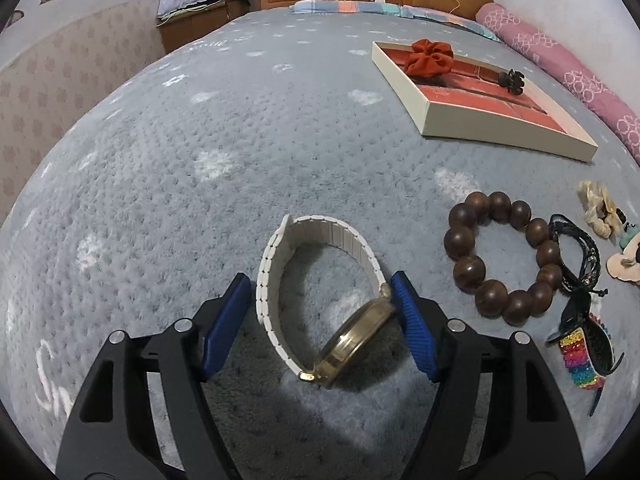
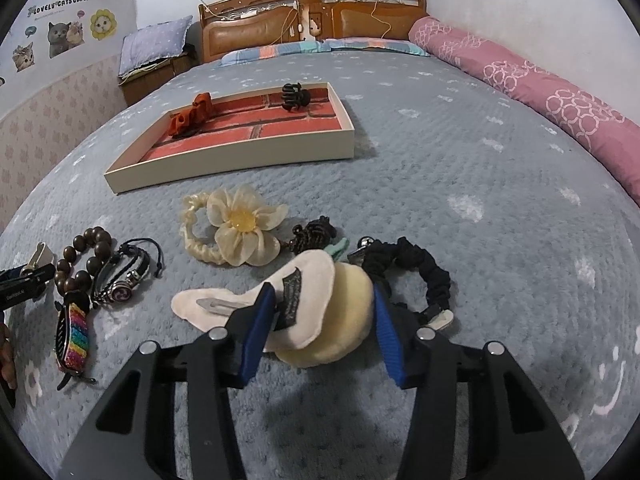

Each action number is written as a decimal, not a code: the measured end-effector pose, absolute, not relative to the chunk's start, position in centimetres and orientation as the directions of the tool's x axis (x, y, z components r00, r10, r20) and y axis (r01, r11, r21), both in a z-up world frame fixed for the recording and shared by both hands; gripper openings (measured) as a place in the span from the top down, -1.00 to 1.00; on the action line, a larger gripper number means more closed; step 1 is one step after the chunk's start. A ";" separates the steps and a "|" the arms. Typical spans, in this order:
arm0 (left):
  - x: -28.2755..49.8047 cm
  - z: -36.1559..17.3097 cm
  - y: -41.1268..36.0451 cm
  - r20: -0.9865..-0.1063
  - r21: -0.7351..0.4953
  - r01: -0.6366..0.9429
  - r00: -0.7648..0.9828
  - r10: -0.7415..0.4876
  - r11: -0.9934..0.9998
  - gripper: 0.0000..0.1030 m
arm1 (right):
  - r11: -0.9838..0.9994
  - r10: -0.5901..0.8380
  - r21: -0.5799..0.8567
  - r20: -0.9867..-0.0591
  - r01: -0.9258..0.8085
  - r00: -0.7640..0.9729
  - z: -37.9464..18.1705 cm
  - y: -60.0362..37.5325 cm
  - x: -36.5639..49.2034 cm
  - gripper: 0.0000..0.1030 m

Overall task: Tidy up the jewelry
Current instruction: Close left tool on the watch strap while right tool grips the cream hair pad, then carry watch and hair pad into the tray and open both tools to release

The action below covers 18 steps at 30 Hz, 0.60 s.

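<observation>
- Jewelry is mostly loose on the bed (image 1: 200, 140); only the red scrunchie (image 1: 428, 58) and a dark claw clip (image 1: 511, 80) sit in the tray (image 1: 496, 128), so plenty is left.
- Left gripper (image 1: 320, 320) spread wide, straddling the white-strapped watch (image 1: 320, 300); one pad looks to be touching the case, nothing squeezed yet.
- Right gripper (image 2: 320, 328) open too, jaws either side of the cream plush clip (image 2: 320, 320), not clamped.
- Waiting: wooden bead bracelet (image 1: 500, 256), braided cord bracelet (image 2: 124, 276), rainbow clip (image 1: 584, 356), flower hair tie (image 2: 236, 228), black scrunchie (image 2: 416, 268).
- Tray's low near wall needs clearing, I'd say; open blanket lies between the pile and the tray.
</observation>
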<state>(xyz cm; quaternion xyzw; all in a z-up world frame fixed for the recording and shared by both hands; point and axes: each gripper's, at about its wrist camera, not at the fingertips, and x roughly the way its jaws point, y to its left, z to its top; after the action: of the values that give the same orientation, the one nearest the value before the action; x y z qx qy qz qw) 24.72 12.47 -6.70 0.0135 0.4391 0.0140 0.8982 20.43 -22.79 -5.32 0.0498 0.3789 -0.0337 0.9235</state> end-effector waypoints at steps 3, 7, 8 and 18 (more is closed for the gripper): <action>24.7 -6.7 12.8 -0.786 0.021 -0.018 0.618 0.028 1.000 -0.32 | 0.992 -0.021 0.073 -0.697 0.100 0.716 -5.3 -22.9 20.4 0.13; 24.5 -6.4 12.8 -0.776 0.018 -0.013 0.631 0.022 1.000 -0.07 | 0.992 -0.016 0.077 -0.689 0.096 0.725 -5.0 -22.9 20.2 0.20; 24.4 -6.4 12.7 -0.774 0.019 -0.009 0.633 0.020 1.000 -0.04 | 0.992 -0.015 0.079 -0.687 0.095 0.726 -5.0 -22.9 20.1 0.21; 24.1 -6.0 12.9 -0.765 0.001 -0.012 0.644 0.008 1.000 0.27 | 0.995 -0.001 0.077 -0.645 0.066 0.764 -3.7 -22.7 19.4 0.28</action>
<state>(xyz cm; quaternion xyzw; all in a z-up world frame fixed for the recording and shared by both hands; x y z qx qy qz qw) 24.10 12.87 -6.02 -0.0023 0.4219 0.0056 0.9066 19.36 -22.68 -3.67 0.0473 0.3427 -0.0179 0.9381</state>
